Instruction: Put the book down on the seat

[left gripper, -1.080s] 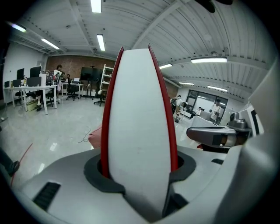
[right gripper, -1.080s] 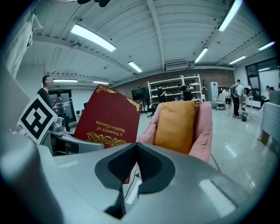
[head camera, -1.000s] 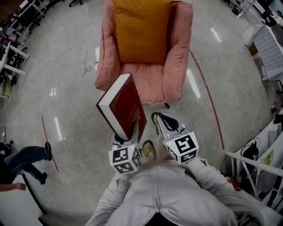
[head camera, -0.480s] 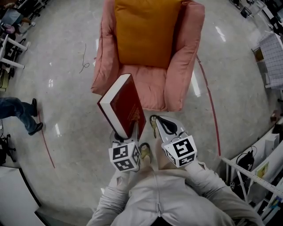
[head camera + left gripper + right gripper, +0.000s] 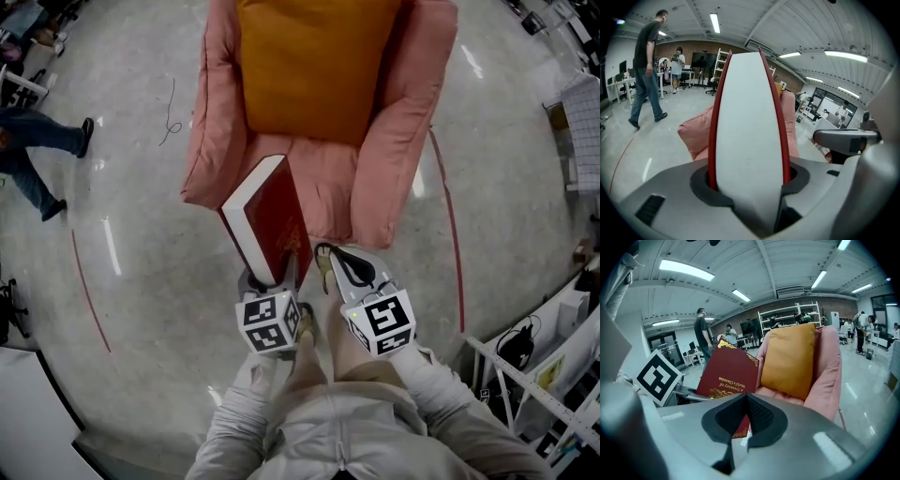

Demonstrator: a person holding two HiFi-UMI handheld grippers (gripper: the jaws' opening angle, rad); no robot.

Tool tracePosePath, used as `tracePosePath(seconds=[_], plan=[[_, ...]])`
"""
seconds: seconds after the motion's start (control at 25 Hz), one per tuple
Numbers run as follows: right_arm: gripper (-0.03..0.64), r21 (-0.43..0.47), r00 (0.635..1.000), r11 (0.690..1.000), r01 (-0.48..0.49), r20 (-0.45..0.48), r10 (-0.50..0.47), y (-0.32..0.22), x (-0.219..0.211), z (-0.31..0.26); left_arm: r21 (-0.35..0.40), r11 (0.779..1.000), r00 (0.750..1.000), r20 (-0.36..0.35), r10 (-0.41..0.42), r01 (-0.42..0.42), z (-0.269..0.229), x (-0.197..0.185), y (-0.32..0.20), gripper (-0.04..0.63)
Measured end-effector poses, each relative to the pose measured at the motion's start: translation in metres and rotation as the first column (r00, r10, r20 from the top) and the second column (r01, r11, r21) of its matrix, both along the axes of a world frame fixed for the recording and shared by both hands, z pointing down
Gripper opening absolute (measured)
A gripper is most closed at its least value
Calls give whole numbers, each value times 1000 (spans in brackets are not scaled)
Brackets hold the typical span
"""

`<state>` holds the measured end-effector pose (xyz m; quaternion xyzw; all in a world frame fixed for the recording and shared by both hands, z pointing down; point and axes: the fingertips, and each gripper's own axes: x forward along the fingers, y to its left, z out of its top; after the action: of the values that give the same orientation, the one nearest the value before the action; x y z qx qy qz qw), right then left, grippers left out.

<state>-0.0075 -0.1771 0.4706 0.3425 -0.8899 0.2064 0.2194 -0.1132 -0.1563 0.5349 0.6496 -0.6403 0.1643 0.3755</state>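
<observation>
A thick red book point(image 5: 272, 217) with white page edges stands tilted in front of me, its lower end clamped in my left gripper point(image 5: 272, 277). In the left gripper view the page edge point(image 5: 749, 126) fills the gap between the jaws of that gripper point(image 5: 749, 183). The book's upper end reaches over the front left of the pink armchair's seat point(image 5: 328, 192). An orange cushion point(image 5: 314, 66) leans on the chair's back. My right gripper point(image 5: 332, 255) hangs just right of the book, shut and empty point(image 5: 746, 401); it looks at the book's cover point(image 5: 725, 376) and the cushion point(image 5: 790, 357).
A person's legs point(image 5: 37, 141) cross the floor at the far left; that person point(image 5: 647, 70) also shows in the left gripper view. A thin cable point(image 5: 171, 120) and red floor lines point(image 5: 89, 300) lie left of the chair. White frames and shelving point(image 5: 530, 370) stand at the right.
The armchair has come closer and the book's top now overlaps its seat front. The walking person has moved from lower left to upper left. Both grippers keep their states.
</observation>
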Motion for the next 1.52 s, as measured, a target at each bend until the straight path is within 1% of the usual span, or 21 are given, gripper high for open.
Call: tracePosePath(seconds=[0.32,0.64,0.92,1.16,1.52], plan=[[0,-50,1000,999,0,-19,-1,-23,-1,40,-77,997,1000,-23,-13,11,54,1,-32,250],[0,-94,999,996,-2,-34,-1,-43,1,73,-157,987,999,-42,-22,15,101,7,-52,250],[0,-132,999,991,-14,-41,9,-59,8,102,-223,975,998,-51,-27,15,146,13,-69,250],[0,-168,999,986,-13,-51,4,-69,4,123,-279,960,996,-79,-29,6,180,12,-84,250],[0,-190,998,981,-25,-56,15,-74,8,137,-340,940,996,-87,-24,-7,211,20,-92,252]])
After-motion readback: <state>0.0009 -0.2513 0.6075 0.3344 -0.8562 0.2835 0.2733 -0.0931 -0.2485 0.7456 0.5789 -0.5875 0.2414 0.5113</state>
